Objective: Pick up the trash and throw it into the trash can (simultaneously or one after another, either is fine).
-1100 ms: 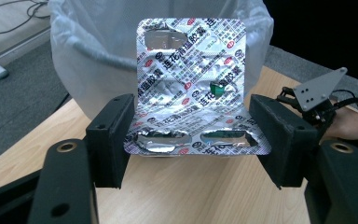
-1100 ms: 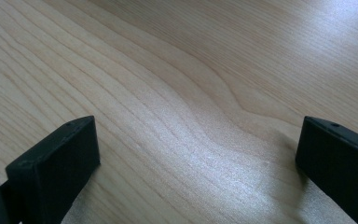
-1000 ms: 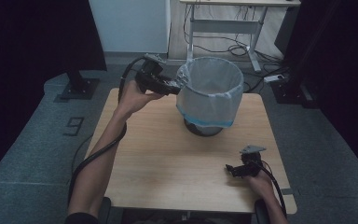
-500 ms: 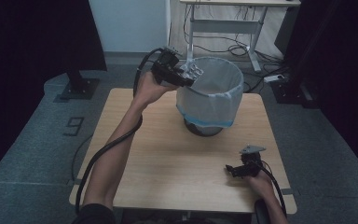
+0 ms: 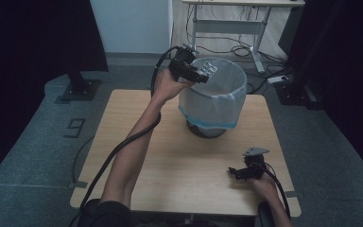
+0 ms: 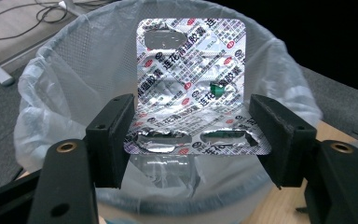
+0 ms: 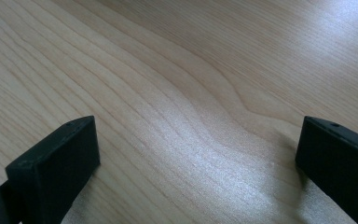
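Note:
A silver foil blister pack (image 6: 191,84) with red and dark print is clamped by its side edges between the jaws of my left gripper (image 6: 191,140). It is held upright over the open mouth of a mesh waste bin (image 6: 74,70) lined with a clear bag. From above, the left gripper (image 5: 203,75) reaches over the bin's (image 5: 215,99) near-left rim with the pack (image 5: 209,70) at its tip. My right gripper (image 5: 234,172) rests low near the table's front right, its jaws standing wide apart over bare wood (image 7: 191,93).
The bin stands at the back middle of a light wooden table (image 5: 137,118). Grey floor surrounds the table, with a stand base (image 5: 78,87) at the left and a desk frame with cables (image 5: 227,28) behind.
My left hand has carried the blister pack rightward and up, from beside the bin's left rim to over its mouth. The right hand has stayed put.

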`<state>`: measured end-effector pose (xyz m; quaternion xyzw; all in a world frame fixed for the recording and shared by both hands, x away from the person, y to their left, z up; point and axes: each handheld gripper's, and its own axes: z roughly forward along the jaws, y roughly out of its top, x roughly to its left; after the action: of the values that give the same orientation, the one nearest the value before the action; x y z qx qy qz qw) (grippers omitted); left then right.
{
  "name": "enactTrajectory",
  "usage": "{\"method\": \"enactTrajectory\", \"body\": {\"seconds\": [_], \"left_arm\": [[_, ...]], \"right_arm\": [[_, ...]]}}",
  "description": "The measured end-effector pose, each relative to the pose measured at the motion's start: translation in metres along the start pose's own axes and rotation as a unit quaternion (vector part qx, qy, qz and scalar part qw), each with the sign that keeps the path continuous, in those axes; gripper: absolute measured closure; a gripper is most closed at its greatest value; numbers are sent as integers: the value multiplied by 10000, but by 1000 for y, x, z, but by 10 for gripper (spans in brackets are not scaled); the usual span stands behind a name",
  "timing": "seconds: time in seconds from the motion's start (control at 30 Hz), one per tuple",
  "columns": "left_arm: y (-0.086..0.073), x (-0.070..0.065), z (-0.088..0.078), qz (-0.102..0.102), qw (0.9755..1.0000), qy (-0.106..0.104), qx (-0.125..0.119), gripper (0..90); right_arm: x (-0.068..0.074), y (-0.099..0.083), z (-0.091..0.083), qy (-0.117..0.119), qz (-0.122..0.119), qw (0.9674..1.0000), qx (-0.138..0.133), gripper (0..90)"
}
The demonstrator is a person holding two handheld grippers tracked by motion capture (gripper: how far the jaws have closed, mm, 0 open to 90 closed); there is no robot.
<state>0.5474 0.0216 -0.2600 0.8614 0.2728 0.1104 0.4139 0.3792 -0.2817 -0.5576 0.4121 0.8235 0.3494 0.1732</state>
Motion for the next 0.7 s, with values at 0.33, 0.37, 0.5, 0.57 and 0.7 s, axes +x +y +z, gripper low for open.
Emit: {"method": "enactTrajectory", "body": {"seconds": [0.33,0.37,0.5,0.57,0.7], "left_arm": [[0,3,28,-70,9999,75,80,337],[-1,3,32,-67,9999,85,115,338],[-2,4,42,-72,9996,137,227,337],[-3,4,46,-71,9994,179,285,337],[-5,6,54,-139,9987,264,404,270]], "right_arm": [[0,0,0,-4,-21,10000,5,0],[0,0,0,-2,-23,10000,5,0],[0,0,0,11,-31,10000,1,0],[0,0,0,9,-34,10000,2,0],[0,0,0,11,-38,10000,2,0]]}}
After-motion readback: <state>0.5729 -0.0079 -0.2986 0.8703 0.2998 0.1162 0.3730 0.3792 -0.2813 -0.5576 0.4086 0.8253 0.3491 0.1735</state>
